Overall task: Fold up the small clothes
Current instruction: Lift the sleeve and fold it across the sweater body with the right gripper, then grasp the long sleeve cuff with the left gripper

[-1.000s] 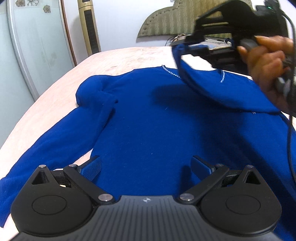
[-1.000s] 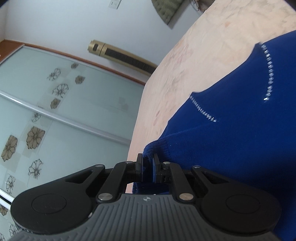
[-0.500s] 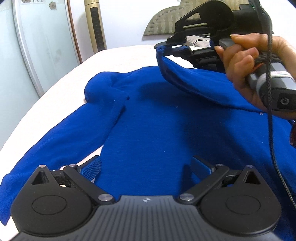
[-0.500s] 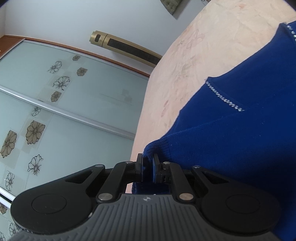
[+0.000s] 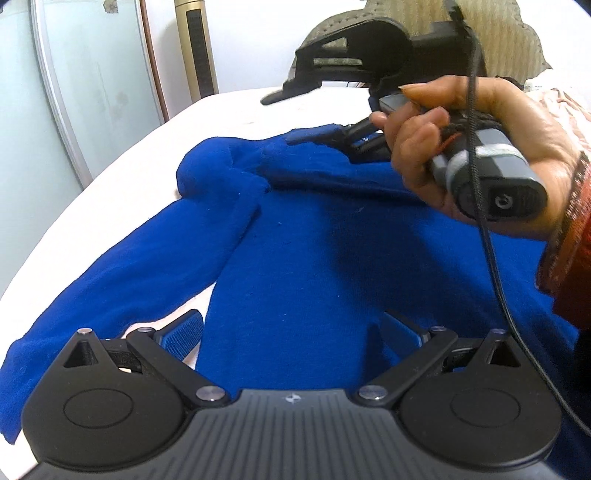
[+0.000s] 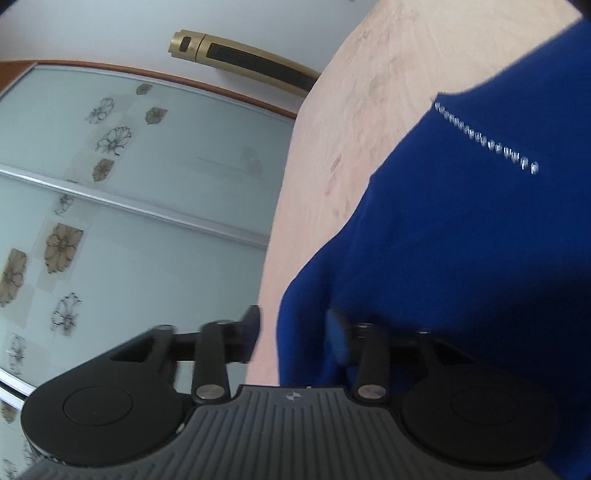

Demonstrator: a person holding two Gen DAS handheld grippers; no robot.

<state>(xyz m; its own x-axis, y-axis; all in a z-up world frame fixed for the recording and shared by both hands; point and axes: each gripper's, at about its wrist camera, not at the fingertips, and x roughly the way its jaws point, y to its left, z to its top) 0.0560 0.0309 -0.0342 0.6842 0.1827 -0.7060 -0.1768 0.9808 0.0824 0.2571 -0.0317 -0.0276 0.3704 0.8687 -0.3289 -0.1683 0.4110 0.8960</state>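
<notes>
A blue long-sleeved sweater (image 5: 295, 258) lies spread on the pale bed (image 5: 229, 107). Its left sleeve (image 5: 122, 273) runs out toward the near left. Its right sleeve is folded across the chest (image 5: 332, 173). My left gripper (image 5: 291, 332) is open and empty, low over the sweater's lower body. My right gripper (image 6: 291, 332) has its jaws apart, with the sleeve cuff (image 6: 303, 325) loose between them; it also shows in the left wrist view (image 5: 314, 138), held by a hand over the sweater's upper part. A row of small rhinestones (image 6: 484, 136) shows on the sweater.
Frosted sliding doors with flower prints (image 6: 110, 192) stand to the left of the bed. A gold tower unit (image 5: 195, 48) stands against the back wall. A padded headboard (image 5: 498, 33) is behind the bed. The right gripper's cable (image 5: 487, 236) hangs over the sweater.
My right gripper carried the sleeve cuff leftward across the chest, lowered it onto the sweater and opened its jaws. My left gripper stayed open in place.
</notes>
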